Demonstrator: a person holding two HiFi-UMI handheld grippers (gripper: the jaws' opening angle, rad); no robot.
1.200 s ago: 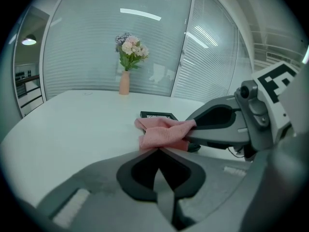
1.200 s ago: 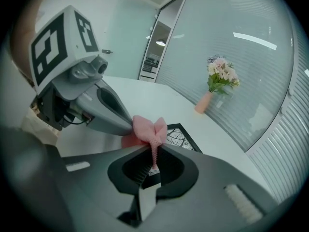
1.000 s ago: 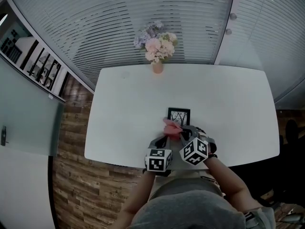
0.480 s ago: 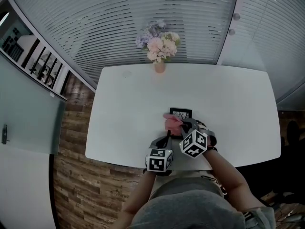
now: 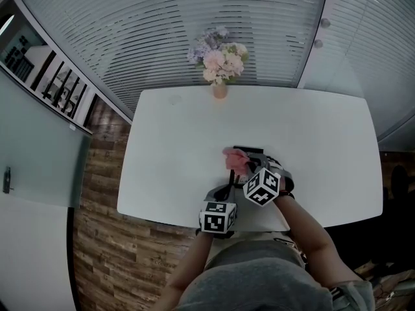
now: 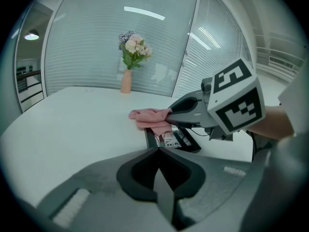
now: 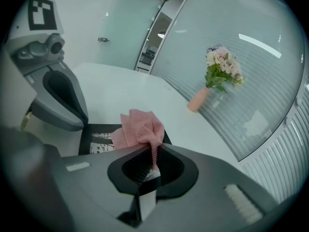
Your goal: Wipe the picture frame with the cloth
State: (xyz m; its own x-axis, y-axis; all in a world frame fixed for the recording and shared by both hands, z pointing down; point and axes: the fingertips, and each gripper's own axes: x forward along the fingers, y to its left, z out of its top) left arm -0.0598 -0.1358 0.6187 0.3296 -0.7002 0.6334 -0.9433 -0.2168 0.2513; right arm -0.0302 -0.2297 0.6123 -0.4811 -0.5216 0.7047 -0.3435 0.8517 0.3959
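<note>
Finds the right claw (image 7: 149, 151) pinched narrow on a hanging strip of the pink open-weave cloth (image 7: 137, 129), with the bunched remainder spilling forward past the tips. Notes that cloth lying on top of the black rectangular picture frame (image 7: 99, 139), itself flat on the white table (image 7: 120, 88) with a black-and-white print facing up. Cannot confirm from any view how firmly the cloth bears on the print.

Places the left claw (image 6: 158, 151) just beside the frame, jaws fully together with nothing between them. Cannot tell whether its tips touch the frame's edge.

Confirms from the head view both claws close together near the table's front edge, the right one ahead of the left, and the cloth covering most of the frame, with little more than the far edge showing.

Records a slim peach-coloured vase (image 5: 220, 91) upright at the table's far edge, well apart from the frame, holding a bouquet of pink, white and lilac flowers (image 5: 219, 56). Sees grey horizontal blinds (image 5: 162, 31) behind the table and wood-plank floor (image 5: 104, 193) to its left.
</note>
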